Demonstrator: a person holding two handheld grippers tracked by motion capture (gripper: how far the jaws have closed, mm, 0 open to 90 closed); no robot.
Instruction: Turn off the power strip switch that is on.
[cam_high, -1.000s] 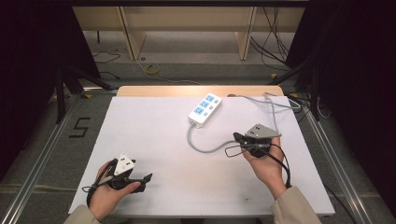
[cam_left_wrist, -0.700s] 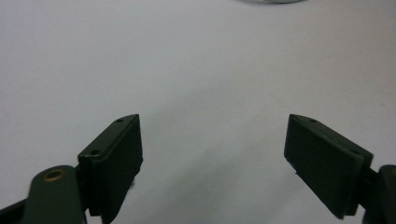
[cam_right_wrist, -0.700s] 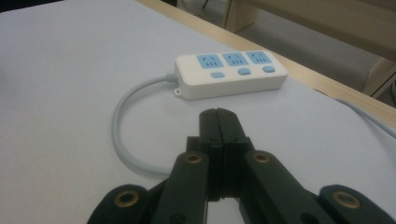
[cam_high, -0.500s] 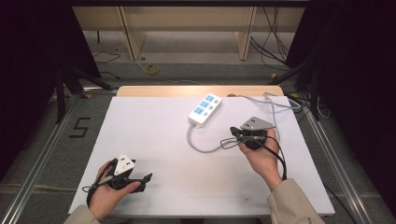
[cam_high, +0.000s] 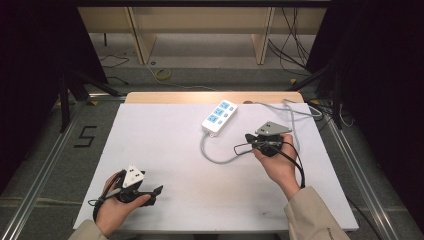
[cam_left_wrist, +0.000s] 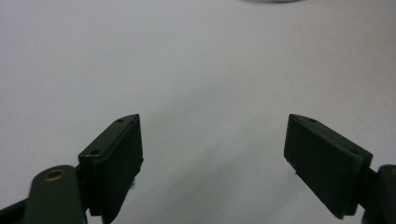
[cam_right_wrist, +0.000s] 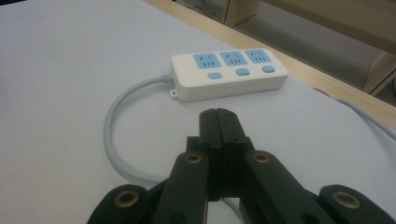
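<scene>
A white power strip (cam_high: 219, 116) with three blue sockets lies at the far middle of the white table (cam_high: 165, 145). Its grey cable (cam_high: 214, 155) curls toward the near side. In the right gripper view the strip (cam_right_wrist: 229, 72) lies just ahead and its cable (cam_right_wrist: 112, 130) loops to the left. My right gripper (cam_high: 248, 138) hovers right of the cable, pointing left, with its jaws shut on nothing (cam_right_wrist: 218, 114). My left gripper (cam_high: 154, 194) rests near the table's front left corner. Its jaws stand wide open (cam_left_wrist: 212, 140) over bare table.
A wooden strip (cam_high: 215, 96) edges the table's far side. Another grey cable (cam_high: 295, 112) runs off the far right corner. Metal rails flank the table, and shelving legs (cam_high: 262, 40) and loose cables lie on the floor beyond.
My right gripper has edged a little toward the far side, nearer the power strip. The left gripper has stayed still.
</scene>
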